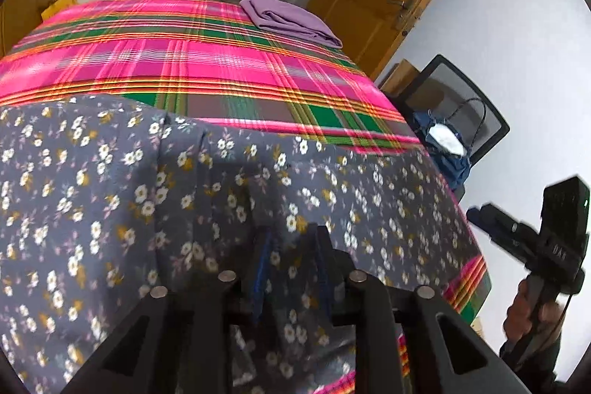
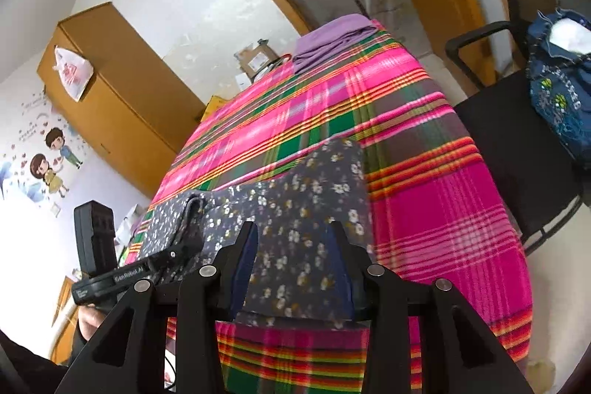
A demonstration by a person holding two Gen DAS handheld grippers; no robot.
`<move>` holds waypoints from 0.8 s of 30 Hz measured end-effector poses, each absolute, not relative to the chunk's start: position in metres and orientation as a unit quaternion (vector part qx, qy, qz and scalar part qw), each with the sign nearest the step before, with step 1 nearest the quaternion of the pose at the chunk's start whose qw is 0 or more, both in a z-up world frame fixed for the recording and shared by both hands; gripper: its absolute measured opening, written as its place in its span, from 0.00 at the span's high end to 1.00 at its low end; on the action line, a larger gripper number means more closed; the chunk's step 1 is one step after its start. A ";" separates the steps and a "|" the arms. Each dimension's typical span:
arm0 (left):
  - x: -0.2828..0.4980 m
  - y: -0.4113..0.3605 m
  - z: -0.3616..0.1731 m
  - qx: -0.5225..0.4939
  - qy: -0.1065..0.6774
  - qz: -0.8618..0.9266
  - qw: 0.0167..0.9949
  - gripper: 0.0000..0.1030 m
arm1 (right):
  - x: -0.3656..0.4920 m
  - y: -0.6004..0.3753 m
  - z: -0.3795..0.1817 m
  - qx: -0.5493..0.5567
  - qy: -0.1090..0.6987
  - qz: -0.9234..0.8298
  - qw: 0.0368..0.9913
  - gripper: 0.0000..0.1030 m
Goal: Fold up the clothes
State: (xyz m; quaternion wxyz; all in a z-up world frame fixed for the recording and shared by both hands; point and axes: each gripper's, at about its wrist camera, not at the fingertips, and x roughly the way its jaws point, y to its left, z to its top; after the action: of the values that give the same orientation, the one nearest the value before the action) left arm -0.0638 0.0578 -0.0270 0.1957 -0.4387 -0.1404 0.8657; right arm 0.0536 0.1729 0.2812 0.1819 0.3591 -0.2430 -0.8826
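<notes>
Garment [image 2: 295, 209] lies flat beneath both parted tongs [image 2: 291, 242].

bed [image 2: 443, 209] with pink plaid cover; grey floral garment [image 2: 295, 209] spread near edge; folded purple cloth [image 2: 332, 39] at far corner

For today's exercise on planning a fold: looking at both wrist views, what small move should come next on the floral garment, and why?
Probably lower both open grippers onto the near edge of the grey floral fabric garment and pinch it. The left gripper and right gripper hang over it with nothing between their fingers, and it lies spread on the pink plaid blanket, while a folded purple cloth sits at the far corner.
</notes>
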 end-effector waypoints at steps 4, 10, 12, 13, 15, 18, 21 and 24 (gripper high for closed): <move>-0.069 0.069 -0.026 -0.434 -0.133 0.867 0.205 0.69 | 0.051 0.177 0.277 0.360 -0.249 -0.882 0.176 0.61; -0.081 0.078 -0.026 -0.427 -0.113 0.877 0.187 0.69 | 0.053 0.200 0.273 0.354 -0.270 -0.884 0.146 0.61; -0.081 0.083 -0.026 -0.426 -0.095 0.882 0.179 0.93 | 0.054 0.207 0.270 0.353 -0.280 -0.882 0.137 0.61; -0.081 0.086 -0.026 -0.425 -0.085 0.884 0.175 0.93 | 0.054 0.212 0.269 0.353 -0.286 -0.881 0.132 0.61; -0.081 0.085 -0.025 -0.423 -0.084 0.886 0.173 0.94 | 0.054 0.219 0.266 0.354 -0.296 -0.879 0.125 0.61; -0.080 0.080 -0.021 -0.417 -0.093 0.887 0.173 0.95 | 0.055 0.225 0.263 0.355 -0.302 -0.877 0.118 0.61; -0.079 0.073 -0.013 -0.407 -0.100 0.892 0.171 0.95 | 0.055 0.229 0.264 0.353 -0.301 -0.878 0.117 0.61; -0.083 0.069 -0.014 -0.409 -0.098 0.893 0.161 0.96 | 0.056 0.228 0.266 0.351 -0.294 -0.881 0.118 0.61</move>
State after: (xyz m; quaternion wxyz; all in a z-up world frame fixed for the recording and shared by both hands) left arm -0.0826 0.0690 -0.0145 0.1613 -0.4093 -0.0985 0.8926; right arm 0.0556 0.2284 0.2658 0.1182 0.3511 -0.2944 -0.8810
